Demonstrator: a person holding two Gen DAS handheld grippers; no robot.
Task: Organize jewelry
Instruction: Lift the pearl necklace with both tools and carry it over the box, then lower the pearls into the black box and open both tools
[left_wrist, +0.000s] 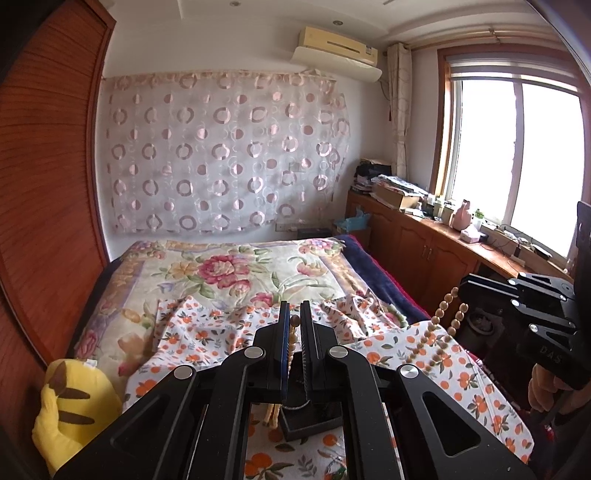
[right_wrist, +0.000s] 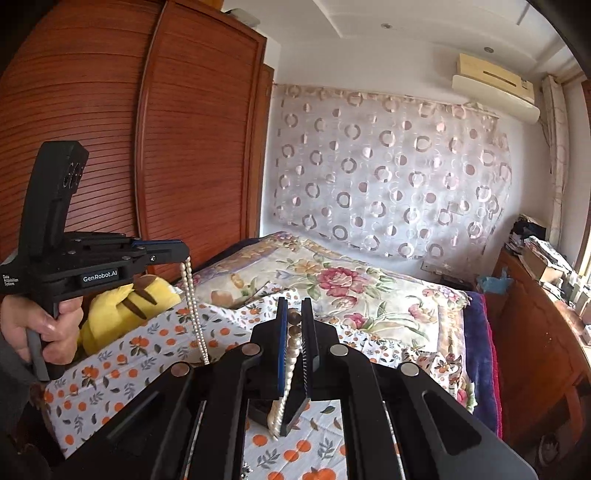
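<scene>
A pearl necklace hangs between my two grippers above the bed. My left gripper (left_wrist: 294, 318) is shut on one end of the pearl necklace (left_wrist: 292, 341); it also shows at the left of the right wrist view (right_wrist: 184, 257), with pearls (right_wrist: 194, 310) dangling from it. My right gripper (right_wrist: 294, 314) is shut on the other part of the necklace (right_wrist: 291, 354); it shows at the right of the left wrist view (left_wrist: 461, 290) with beads (left_wrist: 432, 328) hanging below. A dark open jewelry box (left_wrist: 310, 419) sits on the cloth under the grippers, also in the right wrist view (right_wrist: 266, 410).
An orange-print cloth (left_wrist: 207, 332) covers the near end of the floral bed (left_wrist: 229, 269). A yellow plush toy (left_wrist: 74, 402) lies at the left. A wooden wardrobe (right_wrist: 166, 147) stands left, a cluttered cabinet (left_wrist: 424, 236) and window right.
</scene>
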